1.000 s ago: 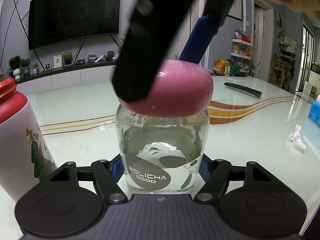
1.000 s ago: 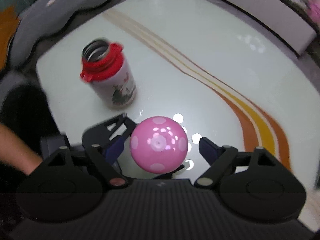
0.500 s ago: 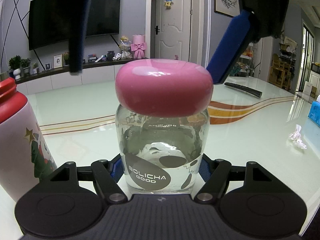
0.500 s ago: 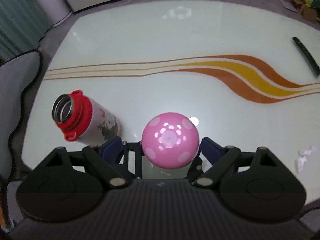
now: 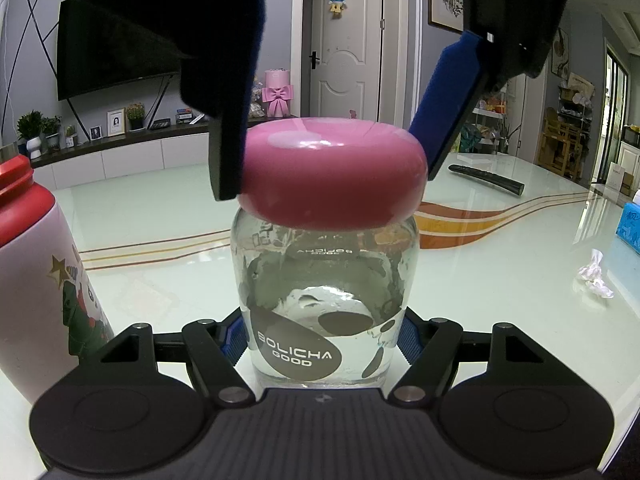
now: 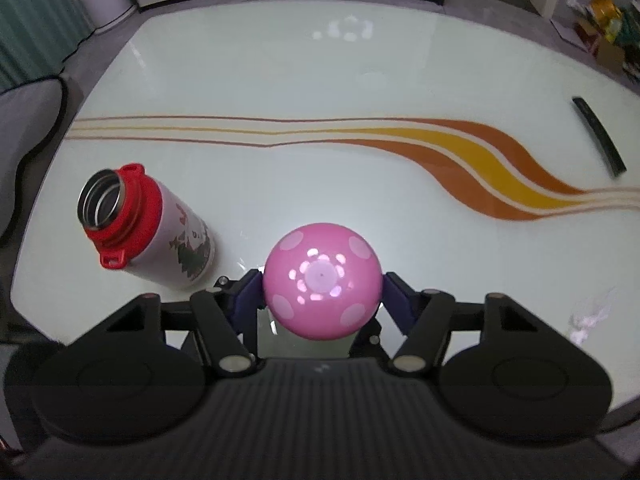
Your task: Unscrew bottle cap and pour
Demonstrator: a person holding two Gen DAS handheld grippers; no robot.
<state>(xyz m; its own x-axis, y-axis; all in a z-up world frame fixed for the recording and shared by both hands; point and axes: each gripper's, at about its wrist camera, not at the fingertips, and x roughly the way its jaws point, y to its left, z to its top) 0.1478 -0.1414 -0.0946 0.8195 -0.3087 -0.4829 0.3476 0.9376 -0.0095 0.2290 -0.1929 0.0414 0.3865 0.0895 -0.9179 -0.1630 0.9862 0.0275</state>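
Note:
A clear glass bottle [image 5: 320, 300] with a little water stands upright on the white table [image 6: 320, 80]. My left gripper [image 5: 320, 336] is shut on its lower body. The round pink cap [image 5: 334, 168] with pale spots [image 6: 320, 280] sits on the bottle's neck. From above, my right gripper [image 6: 320, 286] comes down over the cap with its jaws closing. Its blue pads [image 5: 444, 112] press on the cap's left and right sides. The bottle's neck is hidden under the cap.
A red-topped flask [image 6: 160, 236] with a Christmas print stands open just left of the bottle [image 5: 36, 272]. A black remote [image 5: 486, 179] lies far right, with a crumpled tissue [image 5: 596, 276] and a blue tissue box [image 5: 630, 224] at the right edge.
The right gripper has rolled around above the cap and its fingers have closed in from wide apart onto the cap's sides. The left gripper and bottle have stayed still.

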